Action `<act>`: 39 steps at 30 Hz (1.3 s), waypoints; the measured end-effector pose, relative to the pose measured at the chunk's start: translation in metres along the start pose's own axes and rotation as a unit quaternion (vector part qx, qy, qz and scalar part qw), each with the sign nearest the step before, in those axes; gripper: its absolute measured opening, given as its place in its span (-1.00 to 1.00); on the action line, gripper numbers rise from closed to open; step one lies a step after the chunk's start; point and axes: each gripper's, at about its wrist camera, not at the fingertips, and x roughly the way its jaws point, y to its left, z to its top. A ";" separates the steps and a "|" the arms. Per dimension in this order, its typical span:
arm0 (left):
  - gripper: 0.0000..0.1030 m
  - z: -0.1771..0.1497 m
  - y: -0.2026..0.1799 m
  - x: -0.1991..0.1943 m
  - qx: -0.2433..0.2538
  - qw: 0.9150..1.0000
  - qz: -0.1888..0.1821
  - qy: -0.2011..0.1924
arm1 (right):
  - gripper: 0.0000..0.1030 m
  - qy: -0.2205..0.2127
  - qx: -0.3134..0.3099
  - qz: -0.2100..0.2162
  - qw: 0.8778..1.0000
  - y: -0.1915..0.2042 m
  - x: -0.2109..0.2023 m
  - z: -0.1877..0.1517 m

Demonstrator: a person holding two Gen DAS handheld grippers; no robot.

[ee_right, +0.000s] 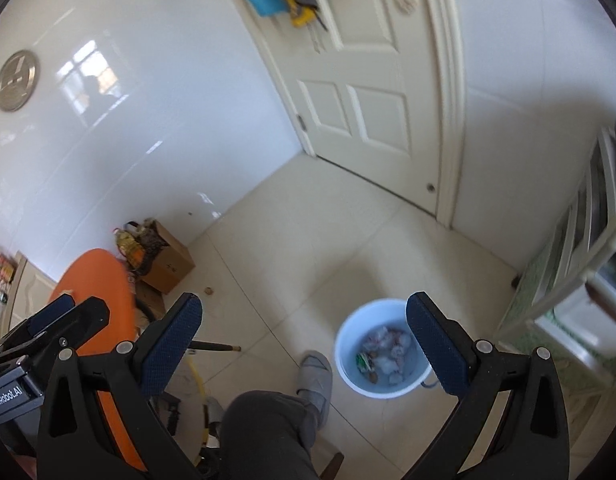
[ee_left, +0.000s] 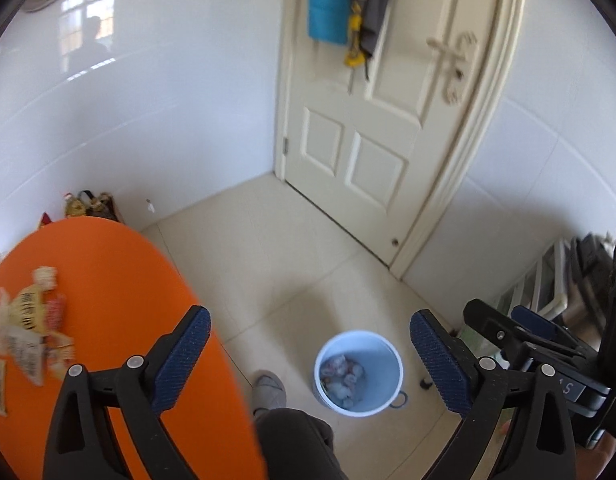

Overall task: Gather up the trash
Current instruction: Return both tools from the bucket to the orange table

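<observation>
A pale blue bucket (ee_left: pixel 358 372) stands on the tiled floor with crumpled paper and wrappers (ee_left: pixel 344 376) inside; in the right wrist view the bucket (ee_right: pixel 382 352) sits just left of my right finger. My left gripper (ee_left: pixel 310 340) is open and empty, high above the floor between the orange table (ee_left: pixel 119 300) and the bucket. My right gripper (ee_right: pixel 303 328) is open and empty too. Several wrappers (ee_left: pixel 31 324) lie on the orange table at the left. The right gripper (ee_left: pixel 532 336) shows at the right edge of the left wrist view.
A person's grey trouser leg and slipper (ee_right: pixel 316 376) stand beside the bucket. A cream door (ee_left: pixel 372 112) with hanging clothes closes the far corner. A cardboard box (ee_right: pixel 163 264) of items sits by the wall. A white rack (ee_right: pixel 580 280) stands at the right.
</observation>
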 end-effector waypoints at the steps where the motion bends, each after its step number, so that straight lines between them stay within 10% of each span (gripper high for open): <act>1: 0.92 -0.005 0.010 -0.016 -0.004 1.000 0.004 -0.008 | 1.00 -0.009 -0.009 0.004 1.000 0.012 -0.008 0.002; 21: 0.97 -0.147 0.119 -0.291 -0.120 0.968 0.134 -0.177 | 1.00 -0.101 -0.188 0.132 0.968 0.233 -0.098 -0.021; 39: 0.98 -0.248 0.142 -0.350 -0.218 0.926 0.241 -0.194 | 1.00 -0.098 -0.309 0.202 0.924 0.361 -0.103 -0.069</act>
